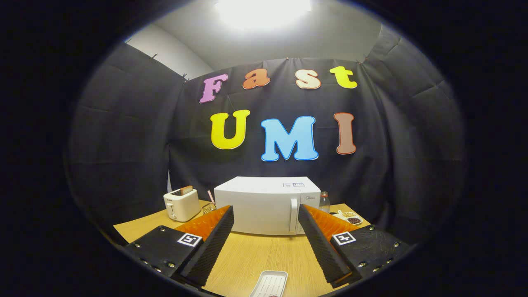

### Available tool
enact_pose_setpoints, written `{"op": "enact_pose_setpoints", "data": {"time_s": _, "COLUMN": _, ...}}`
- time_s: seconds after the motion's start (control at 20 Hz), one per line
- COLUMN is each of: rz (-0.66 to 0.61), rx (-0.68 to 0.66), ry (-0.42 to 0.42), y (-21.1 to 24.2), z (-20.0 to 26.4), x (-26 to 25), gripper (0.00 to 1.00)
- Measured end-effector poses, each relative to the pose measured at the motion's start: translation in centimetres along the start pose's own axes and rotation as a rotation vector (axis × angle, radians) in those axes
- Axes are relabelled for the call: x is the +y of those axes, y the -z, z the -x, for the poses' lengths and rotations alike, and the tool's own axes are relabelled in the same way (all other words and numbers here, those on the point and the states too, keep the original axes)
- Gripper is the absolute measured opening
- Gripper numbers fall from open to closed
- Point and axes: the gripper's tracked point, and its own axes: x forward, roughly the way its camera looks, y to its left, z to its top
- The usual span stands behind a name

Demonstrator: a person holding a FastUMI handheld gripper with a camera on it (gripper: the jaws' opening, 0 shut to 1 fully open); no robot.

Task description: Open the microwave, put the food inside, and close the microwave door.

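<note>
The hand-held gripper (266, 237) stands wide apart and holds nothing; a white tray (270, 284) lies on the bench (255, 255) between its fingers at the near edge, contents hidden. The microwave (264, 206) stands beyond them toward the far edge, door shut; any pull belongs on the vertical handle (293, 215). A small dish (350, 218) near the far right corner holds dark pieces.

A small brand mark sits on the microwave (267, 205) front, just beside its door handle (293, 215), too tiny to read.
</note>
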Motion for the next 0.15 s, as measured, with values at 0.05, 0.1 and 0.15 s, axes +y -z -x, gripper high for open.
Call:
{"op": "enact_pose_setpoints", "data": {"time_s": 0.05, "rz": -0.002, "rx": -0.006, "ry": 0.000, "y": -0.18, "z": 0.00, "x": -0.03, "gripper": 0.99}}
{"op": "enact_pose_setpoints", "data": {"time_s": 0.1, "rz": -0.004, "rx": -0.011, "ry": -0.001, "y": -0.31, "z": 0.11, "x": -0.16, "gripper": 0.99}}
{"op": "enact_pose_setpoints", "data": {"time_s": 0.15, "rz": -0.005, "rx": -0.013, "ry": -0.001, "y": -0.41, "z": 0.18, "x": -0.26, "gripper": 0.99}}
